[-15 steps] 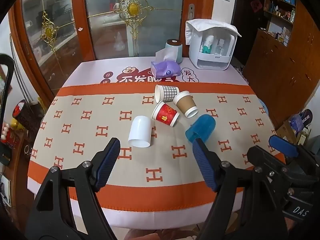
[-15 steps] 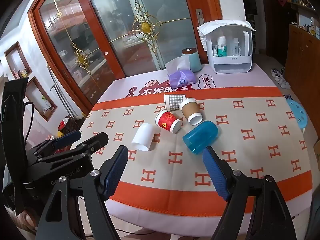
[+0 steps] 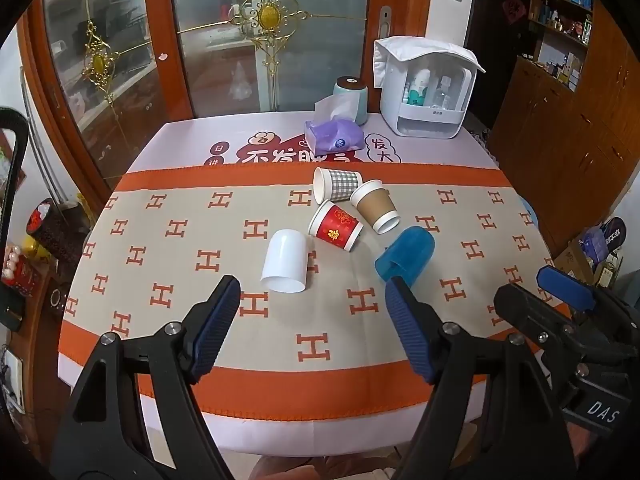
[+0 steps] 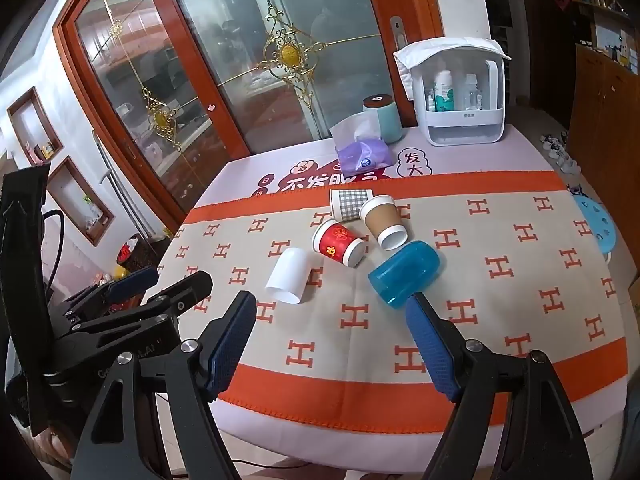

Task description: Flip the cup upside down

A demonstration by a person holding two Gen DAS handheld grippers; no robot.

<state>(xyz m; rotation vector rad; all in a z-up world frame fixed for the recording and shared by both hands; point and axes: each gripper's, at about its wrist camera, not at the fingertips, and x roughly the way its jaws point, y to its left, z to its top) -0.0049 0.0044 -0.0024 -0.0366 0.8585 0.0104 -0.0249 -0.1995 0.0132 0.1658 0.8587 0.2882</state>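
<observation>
Several cups lie on their sides mid-table: a white cup (image 3: 285,261) (image 4: 289,275), a red cup (image 3: 335,227) (image 4: 338,241), a brown paper cup (image 3: 375,206) (image 4: 383,221), a checked cup (image 3: 337,184) (image 4: 349,204) and a blue translucent cup (image 3: 405,254) (image 4: 404,274). My left gripper (image 3: 312,292) is open and empty, above the table's near edge, short of the white cup. My right gripper (image 4: 332,310) is open and empty, also short of the cups; it shows at the right of the left wrist view (image 3: 560,300). The left gripper shows at the left of the right wrist view (image 4: 160,284).
The table (image 3: 280,380) has an orange and beige cloth. At the back stand a purple tissue pack (image 3: 335,136), a teal canister (image 3: 352,94) and a white organiser box (image 3: 428,88). Glass doors are behind, wooden cabinets to the right. A blue stool (image 4: 592,220) stands beside the table.
Both grippers have shifted very slightly; the cups have not moved.
</observation>
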